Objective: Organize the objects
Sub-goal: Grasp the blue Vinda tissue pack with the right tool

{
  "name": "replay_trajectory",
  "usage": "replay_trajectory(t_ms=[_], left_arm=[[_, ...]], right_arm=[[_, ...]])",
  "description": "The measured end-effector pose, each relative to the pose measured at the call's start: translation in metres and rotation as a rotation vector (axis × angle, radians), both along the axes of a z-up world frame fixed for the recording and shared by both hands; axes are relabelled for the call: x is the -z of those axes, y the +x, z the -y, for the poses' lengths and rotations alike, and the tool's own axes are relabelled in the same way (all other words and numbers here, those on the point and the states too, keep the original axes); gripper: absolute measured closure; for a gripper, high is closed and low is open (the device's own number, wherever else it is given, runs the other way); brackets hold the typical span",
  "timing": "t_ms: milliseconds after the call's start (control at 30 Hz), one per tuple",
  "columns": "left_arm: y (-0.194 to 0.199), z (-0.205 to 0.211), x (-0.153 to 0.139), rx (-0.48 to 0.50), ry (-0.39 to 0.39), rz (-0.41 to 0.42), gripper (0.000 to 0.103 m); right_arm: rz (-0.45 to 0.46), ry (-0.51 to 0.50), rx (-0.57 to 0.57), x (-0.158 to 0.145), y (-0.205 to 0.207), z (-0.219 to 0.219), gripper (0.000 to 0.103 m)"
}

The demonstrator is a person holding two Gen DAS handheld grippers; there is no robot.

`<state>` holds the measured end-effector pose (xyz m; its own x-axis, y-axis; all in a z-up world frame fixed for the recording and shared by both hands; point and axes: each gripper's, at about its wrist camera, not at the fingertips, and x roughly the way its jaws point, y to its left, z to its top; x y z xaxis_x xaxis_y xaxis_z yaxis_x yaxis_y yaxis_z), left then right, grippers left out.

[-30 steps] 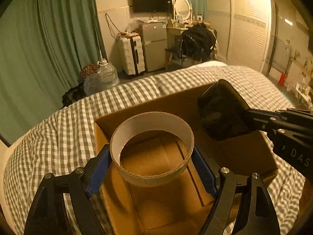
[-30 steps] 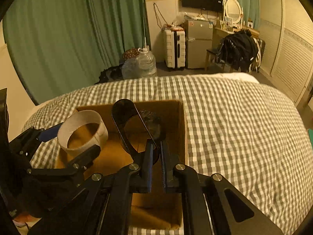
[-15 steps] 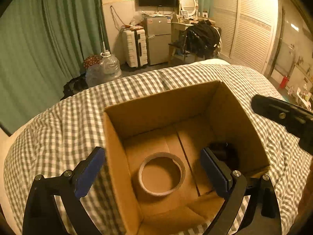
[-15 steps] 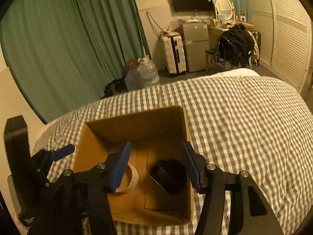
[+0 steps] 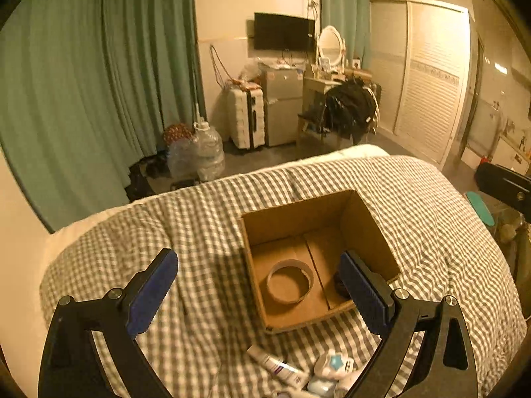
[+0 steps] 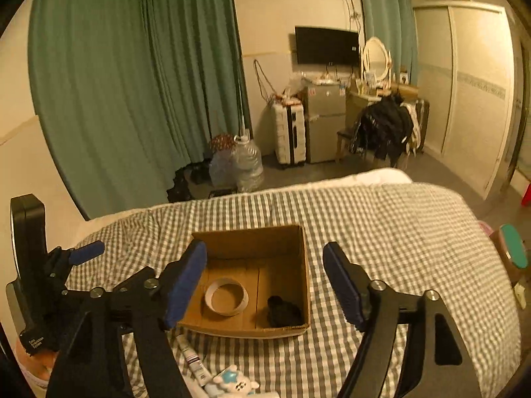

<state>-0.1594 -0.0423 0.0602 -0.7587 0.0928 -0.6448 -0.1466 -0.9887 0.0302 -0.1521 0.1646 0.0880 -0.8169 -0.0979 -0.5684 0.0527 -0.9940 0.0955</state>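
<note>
The bed [image 5: 205,219] with its checked cover carries everything here, and the cardboard box [image 5: 361,219] sits open-topped near the middle of it. A second ago each claw was over that box with something in its grip; half a second ago both things lay on the box floor, and now both claws have pulled back and up, so the box shows smaller in both views. That means two items are already put away.

Inside the box, the tape roll [image 5: 289,281] lies flat on the left half of the floor, apart from the walls. The dark object [image 6: 282,310] rests in the right near corner; in the left wrist view it is mostly hidden behind a pad, and it is too dark to name, possibly a folded case.

The left claw [image 5: 262,293] is spread wide and holds nothing. The right claw [image 6: 265,285] is likewise spread wide and empty.

Still outside the box, on the bed just short of its near wall, lie a tube [image 5: 278,366] and a small white item with a blue star [image 5: 333,363], close together with one or two more beside them. These are likely the next to go in.

The bed around the box is bare on the left, right and far sides, so there is free room to swing in. The near wall stands between the loose items and the box floor, so anything lifted has to clear that rim.
</note>
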Motion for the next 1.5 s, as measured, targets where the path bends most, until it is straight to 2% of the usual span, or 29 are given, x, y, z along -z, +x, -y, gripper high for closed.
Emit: replay_trajectory(t_ms=[33,167,300,400,533,667,833,1100,1367,1400,1433,1500], left_arm=[[0.006,0.003,-0.002,-0.002,0.004,-0.001,0.003],[0.034,0.012,-0.004,-0.004,0.002,0.005,0.002],[0.057,0.017,0.013,0.003,-0.020,0.027,0.002],[0.073,0.020,0.038,0.015,-0.046,0.050,0.002],[0.096,0.025,0.086,0.023,-0.080,0.077,0.002],[0.105,0.032,0.133,0.003,-0.096,0.125,0.002],[0.110,0.035,0.178,-0.007,-0.150,0.167,0.002],[0.117,0.051,0.204,0.029,-0.108,0.221,0.002],[0.111,0.066,0.217,0.011,-0.045,0.293,0.002],[0.110,0.065,0.219,0.010,-0.047,0.300,0.002],[0.110,0.065,0.219,0.014,-0.048,0.302,0.002],[0.111,0.063,0.220,0.018,-0.054,0.302,0.002]], right_arm=[[-0.008,0.008,0.001,-0.008,0.009,0.004,0.020],[-0.021,0.033,-0.009,-0.027,0.043,0.016,0.016],[-0.021,0.056,0.001,-0.022,0.076,0.024,0.015],[0.029,0.066,0.010,0.001,0.089,0.031,0.015],[0.140,0.063,-0.024,0.052,0.098,0.043,0.015],[0.239,0.034,-0.048,0.108,0.103,0.052,0.015],[0.316,0.024,-0.053,0.157,0.103,0.065,0.015],[0.485,0.010,-0.117,0.227,0.103,0.085,0.015],[0.550,-0.028,-0.142,0.255,0.102,0.090,0.015],[0.556,-0.027,-0.146,0.255,0.101,0.092,0.019],[0.562,-0.029,-0.159,0.257,0.101,0.093,0.029],[0.568,-0.024,-0.188,0.261,0.101,0.099,0.031]])
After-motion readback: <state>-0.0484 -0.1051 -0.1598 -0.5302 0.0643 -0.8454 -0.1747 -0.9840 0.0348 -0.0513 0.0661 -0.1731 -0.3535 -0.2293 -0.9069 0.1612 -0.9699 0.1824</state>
